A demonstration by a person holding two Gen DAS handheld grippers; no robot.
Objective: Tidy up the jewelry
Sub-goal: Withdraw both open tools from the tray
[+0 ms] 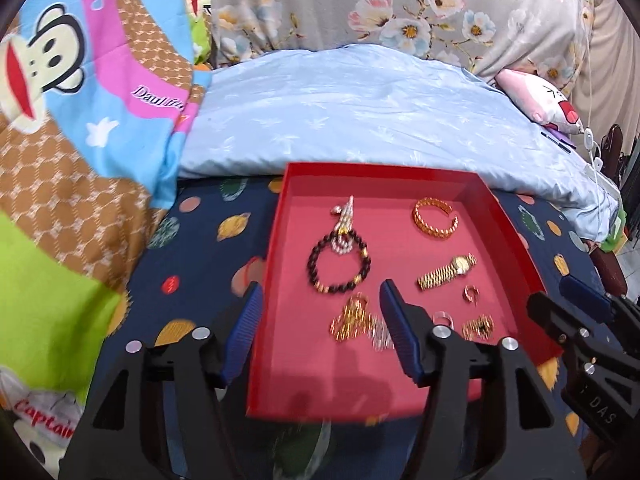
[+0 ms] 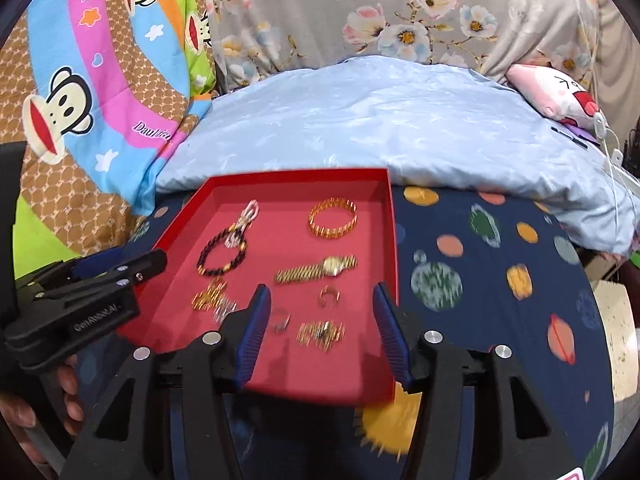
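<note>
Between the spread, ribbed blue fingers of the left gripper lies a tangle of gold chain on the floor of the red tray; nothing is pinched. One finger of this gripper hangs outside the tray's left wall, the other over the tray floor. The right gripper is likewise spread wide and holds nothing; between its fingers lie a small silver-toned ring and a gold, bristly piece with a dark centre, both blurred.

The tray is a shallow rectangular box with glossy red walls and a matte pink-red floor. All the jewelry rests inside it:
- gold ring, small, just beyond the bristly piece;
- gold wristwatch, ribbed link band laid out flat, round pale dial;
- gold cuff bangle, open-ended, ridged, near the far right corner;
- dark bead bracelet, round glossy beads with a few gold ones, lying as a closed loop;
- pale beaded strand, silvery-pink, overlapping the far edge of the bead bracelet.

The tray sits on a bed, on a navy sheet printed with coloured planets. Beyond it lies a light-blue pillow of smooth, faintly patterned cloth, with a cartoon-monkey quilt to the left and grey floral fabric behind. A pink plush toy lies at the far right.
</note>
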